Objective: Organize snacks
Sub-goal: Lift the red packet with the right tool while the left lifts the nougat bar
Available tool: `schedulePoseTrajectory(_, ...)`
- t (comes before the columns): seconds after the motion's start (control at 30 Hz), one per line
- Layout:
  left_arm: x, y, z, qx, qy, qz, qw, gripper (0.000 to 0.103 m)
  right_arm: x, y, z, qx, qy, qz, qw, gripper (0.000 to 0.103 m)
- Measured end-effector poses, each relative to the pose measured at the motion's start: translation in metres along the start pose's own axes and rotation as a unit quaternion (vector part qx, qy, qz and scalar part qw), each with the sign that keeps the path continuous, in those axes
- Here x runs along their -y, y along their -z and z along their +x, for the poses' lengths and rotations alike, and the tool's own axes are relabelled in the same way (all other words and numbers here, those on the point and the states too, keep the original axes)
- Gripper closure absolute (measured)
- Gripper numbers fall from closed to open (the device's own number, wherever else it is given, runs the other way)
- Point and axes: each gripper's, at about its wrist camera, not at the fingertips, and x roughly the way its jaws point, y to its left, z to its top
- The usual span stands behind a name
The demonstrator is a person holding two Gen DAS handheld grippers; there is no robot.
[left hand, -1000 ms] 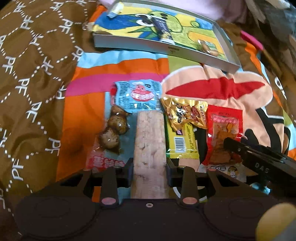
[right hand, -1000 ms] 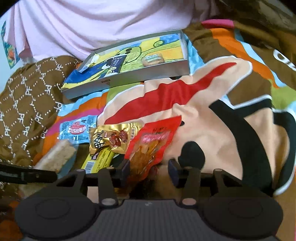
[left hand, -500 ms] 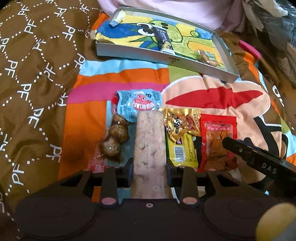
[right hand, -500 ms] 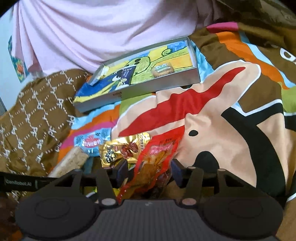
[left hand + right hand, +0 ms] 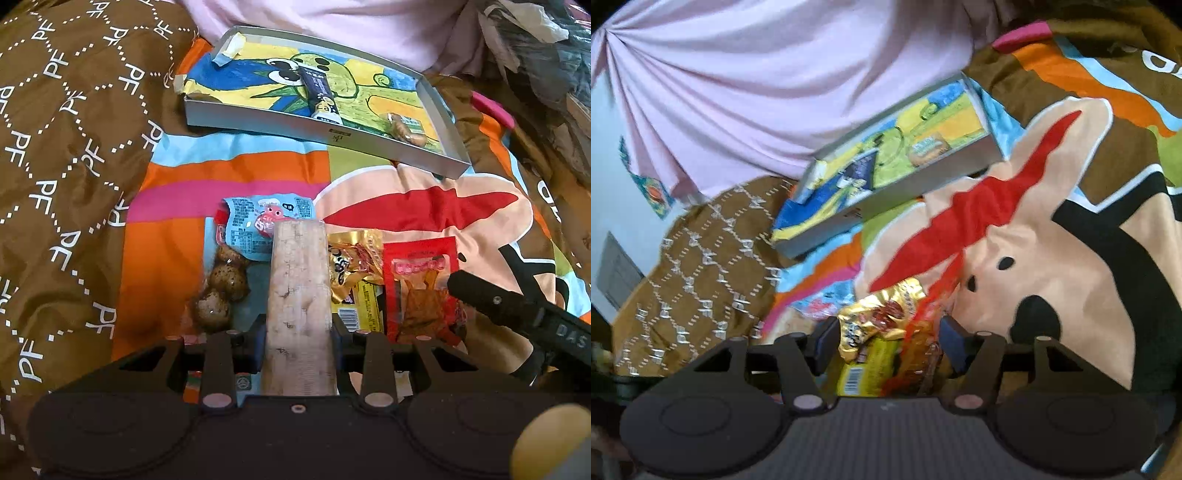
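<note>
- Nearest you, your left gripper (image 5: 297,341) is clamped on a long pale snack bar (image 5: 299,295); its pads press on both sides and the bar points away from you.
- Your right gripper (image 5: 886,345) has just been opening its jaws. They stand apart around the near ends of a gold packet (image 5: 879,321), a yellow bar wrapper (image 5: 860,373) and a red packet (image 5: 923,343), and the pads do not press on any of them. This view is blurred and tilted.
- In the left view, the right gripper's black finger (image 5: 517,314) lies over the near right corner of the red packet (image 5: 421,280).
- Just left of the pale bar, a clear pack of brown speckled eggs (image 5: 221,288) lies on the bedspread (image 5: 166,258).
- Just beyond the bar's far end lies a light blue packet (image 5: 255,225) with a red cartoon figure on it.
- The gold packet (image 5: 354,258) overlaps the yellow wrapper (image 5: 364,306), between the pale bar and the red packet.
- Farther off, well apart from this row, a shallow grey tray (image 5: 295,127) lined with a bright cartoon drawing sits on the bedspread. In it lie a dark stick packet (image 5: 319,94) near the middle and a small round snack (image 5: 404,127) at the right.
- Beyond the tray is pale pink cloth (image 5: 757,85).
</note>
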Motion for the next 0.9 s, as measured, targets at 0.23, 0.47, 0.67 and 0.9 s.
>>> schedulePoseTrajectory(0.23,-0.003,0.001,0.002,-0.001,0.002,0.001,1.0,0.068,-0.014,0.004,-0.001,-0.008,-0.015,-0.028,0.999,0.038)
schedulePoseTrajectory(0.47,-0.001,0.001,0.001,-0.001,0.001,0.012,0.9999,0.068,-0.016,0.009,-0.016,-0.014,0.01,-0.03,0.999,0.038)
schedulePoseTrajectory(0.67,0.003,0.002,0.001,0.004,0.003,0.02,0.9998,0.068,-0.018,0.007,-0.026,0.009,0.017,-0.037,0.999,0.038)
schedulePoseTrajectory(0.9,0.012,0.004,0.004,0.004,0.01,0.034,0.9994,0.068,-0.017,0.006,-0.031,0.007,0.057,-0.053,0.997,0.037)
